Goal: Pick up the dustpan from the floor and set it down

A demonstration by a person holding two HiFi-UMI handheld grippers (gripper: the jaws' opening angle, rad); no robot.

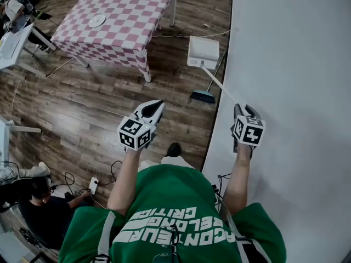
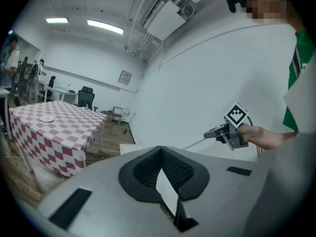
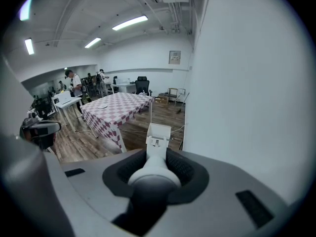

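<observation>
The white dustpan (image 1: 203, 52) hangs at the far end of its long white handle (image 1: 220, 85), apparently off the wooden floor and close to the white wall. My right gripper (image 1: 245, 112) is shut on the near end of that handle. In the right gripper view the handle (image 3: 157, 166) runs out between the dark pads to the pan (image 3: 159, 133). My left gripper (image 1: 155, 106) is held up to the left of it, away from the pan, jaws together and empty. In the left gripper view, the left gripper (image 2: 163, 181) looks across at the right gripper (image 2: 232, 130).
A broom with teal bristles (image 1: 203, 96) leans by the wall (image 1: 296, 92) just below the pan. A table with a red-checked cloth (image 1: 120, 15) stands further out, a plate (image 1: 97, 20) on it. A seated person (image 1: 44, 207), a power strip (image 1: 93, 185) and cables lie at lower left.
</observation>
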